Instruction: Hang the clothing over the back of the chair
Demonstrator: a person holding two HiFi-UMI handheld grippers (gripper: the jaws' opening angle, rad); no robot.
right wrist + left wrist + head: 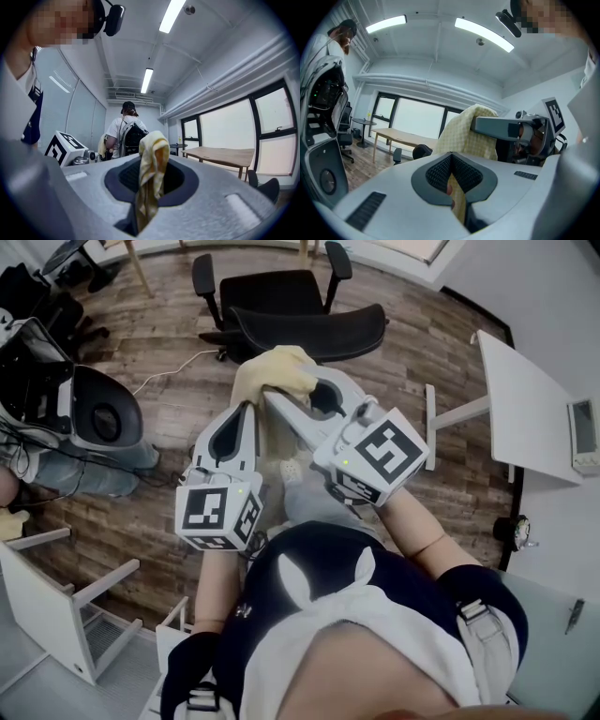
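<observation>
A pale yellow checked garment [274, 374] hangs bunched between my two grippers, just in front of the black office chair [298, 317], whose backrest faces me. My left gripper [249, 411] is shut on one edge of it; in the left gripper view the cloth [469, 133] runs down between the ribbed pads [440, 174]. My right gripper [274, 397] reaches in from the right and is shut on another fold; in its own view that fold [151, 164] stands up out of the jaws. Both are held about level, close together.
A white table [525, 399] stands at the right and a white rack [58, 607] at the lower left. A grey-and-white machine [94, 413] sits at the left, with a cable [178, 367] on the wooden floor. A person with a backpack [125, 136] stands farther off.
</observation>
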